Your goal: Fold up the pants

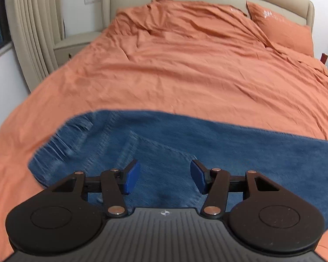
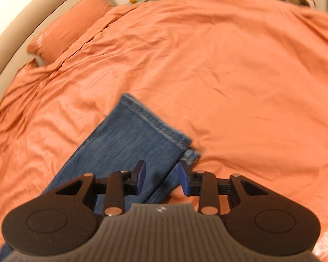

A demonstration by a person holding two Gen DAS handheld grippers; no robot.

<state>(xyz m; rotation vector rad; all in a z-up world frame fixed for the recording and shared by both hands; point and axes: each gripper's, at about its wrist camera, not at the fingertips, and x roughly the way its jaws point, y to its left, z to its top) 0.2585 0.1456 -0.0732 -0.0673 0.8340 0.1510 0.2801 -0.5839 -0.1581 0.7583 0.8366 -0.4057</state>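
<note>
While jeans [image 1: 185, 144] lie flat (orange bedspread [image 1: 185, 69]), both jaws gape — empty.

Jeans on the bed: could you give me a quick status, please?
Left claw open, over jeans. Right claw open, near hem. Jeans flat on duvet. Nothing in the way.

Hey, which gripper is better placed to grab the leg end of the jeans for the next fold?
Right. The right gripper hangs open just short of the jeans' hem; the left gripper, also open, is over the waist end.
</note>
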